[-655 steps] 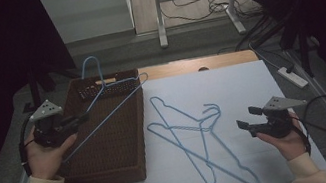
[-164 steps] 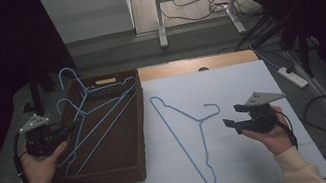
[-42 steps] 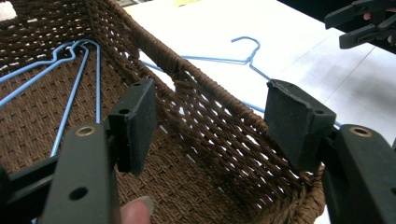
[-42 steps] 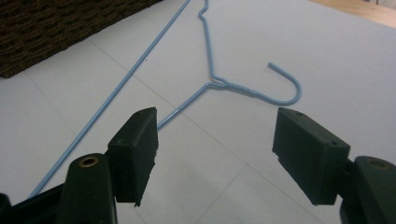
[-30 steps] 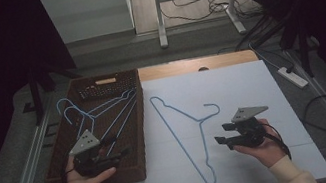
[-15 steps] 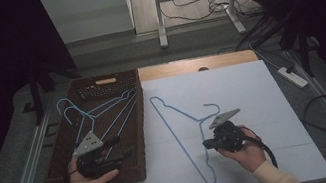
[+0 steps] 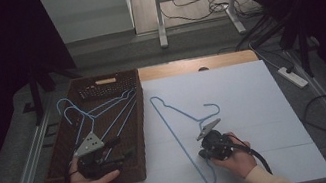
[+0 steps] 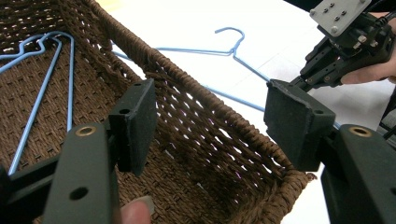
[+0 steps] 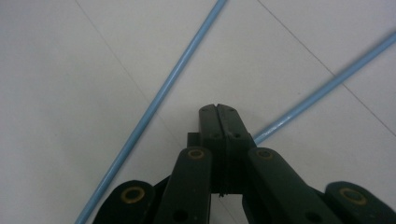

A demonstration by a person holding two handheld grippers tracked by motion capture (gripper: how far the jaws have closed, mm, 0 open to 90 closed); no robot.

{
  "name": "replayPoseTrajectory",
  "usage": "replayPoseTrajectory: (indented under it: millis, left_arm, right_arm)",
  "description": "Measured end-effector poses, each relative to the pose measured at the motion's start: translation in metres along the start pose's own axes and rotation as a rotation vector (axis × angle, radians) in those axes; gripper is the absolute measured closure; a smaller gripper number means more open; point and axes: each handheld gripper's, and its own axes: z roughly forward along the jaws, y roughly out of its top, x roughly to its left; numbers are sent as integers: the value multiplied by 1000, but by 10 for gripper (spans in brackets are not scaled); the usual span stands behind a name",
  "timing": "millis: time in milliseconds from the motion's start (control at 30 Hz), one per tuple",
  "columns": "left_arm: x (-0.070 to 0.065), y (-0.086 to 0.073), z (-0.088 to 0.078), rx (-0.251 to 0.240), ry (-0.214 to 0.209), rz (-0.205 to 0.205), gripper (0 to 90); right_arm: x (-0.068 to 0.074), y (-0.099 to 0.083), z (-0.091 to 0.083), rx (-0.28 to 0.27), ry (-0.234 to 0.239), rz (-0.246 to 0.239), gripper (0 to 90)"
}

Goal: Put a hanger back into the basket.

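A blue wire hanger lies flat on the white table sheet. My right gripper points down at its lower part, jaws shut pad to pad. In the right gripper view one hanger rod runs under the closed tips and another rod passes to their left; I cannot see a rod between the pads. My left gripper is open over the near right corner of a brown woven basket, which holds two more blue hangers. Its jaws straddle the basket wall without touching it.
The basket takes up the left part of the table. A wooden strip runs along the far edge. Beyond the table lie cables and a power strip on the floor at right. The white sheet to the right of the hanger is bare.
My right hand has come left and down onto the hanger, and its jaws went from open to shut. The left hand has stayed put.
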Motion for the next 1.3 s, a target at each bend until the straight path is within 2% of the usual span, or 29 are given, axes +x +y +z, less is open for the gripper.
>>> replayPoseTrajectory:
  millis: [267,567,700,967,1000,1033,1300]
  left_arm:
    - [-1,0,-1,-1,-3,1,356]
    - [0,0,-2,-2,-2,-1,356]
    - [0,0,-2,-4,-2,-2,356]
    - [0,-1,0,0,0,-3,356]
    - [0,-1,0,0,1,-3,356]
    - [0,-1,0,0,1,-3,356]
    - [0,-1,0,1,2,-4,357]
  right_arm:
    - [-4,-5,-5,8,-39,37,899]
    - [-19,-22,-19,54,-121,93,900]
    - [-27,-29,-25,65,-138,115,900]
    - [-55,-48,-40,81,-175,173,900]
    - [-62,-52,-43,77,-185,187,900]
    - [-62,-52,-43,77,-185,187,900]
    - [-92,-62,-51,65,-229,243,900]
